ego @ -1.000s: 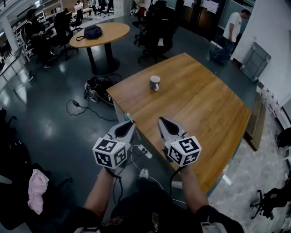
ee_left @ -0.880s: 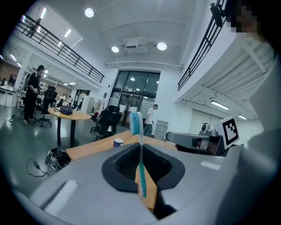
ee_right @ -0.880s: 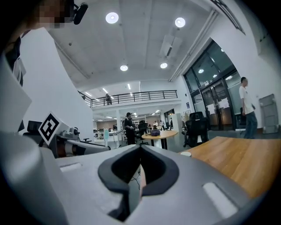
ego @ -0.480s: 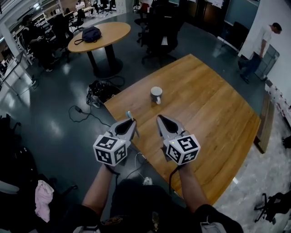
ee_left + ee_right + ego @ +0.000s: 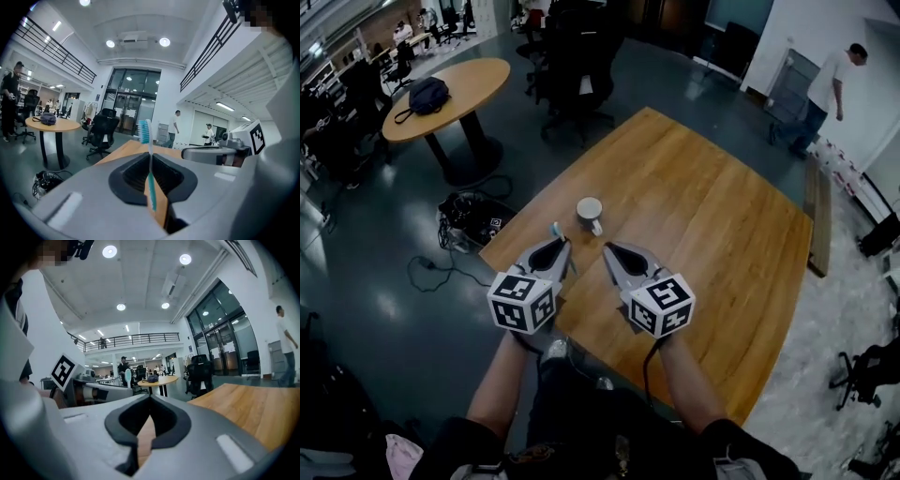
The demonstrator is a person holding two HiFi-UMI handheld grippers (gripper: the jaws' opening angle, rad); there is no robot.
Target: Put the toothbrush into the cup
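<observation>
A white cup [image 5: 589,210] with a handle stands near the near-left corner of the wooden table [image 5: 712,225]. My left gripper [image 5: 554,249] is shut on a teal and white toothbrush [image 5: 556,230], a little short of the cup and to its left. In the left gripper view the toothbrush [image 5: 149,164] stands upright between the jaws, bristle head on top. My right gripper [image 5: 610,250] hovers beside the left one, just short of the cup and to its right, its jaws closed with nothing between them. In the right gripper view its tips [image 5: 150,397] meet over the table.
A round table [image 5: 441,89] with a dark bag stands at the back left, with black office chairs [image 5: 572,66] near it. Cables and a power strip [image 5: 469,214] lie on the floor left of the table. A person [image 5: 830,84] walks at the far right.
Both grippers have come forward from over the floor to over the table's near corner, so the cup now lies just ahead of them. The toothbrush stays gripped.
</observation>
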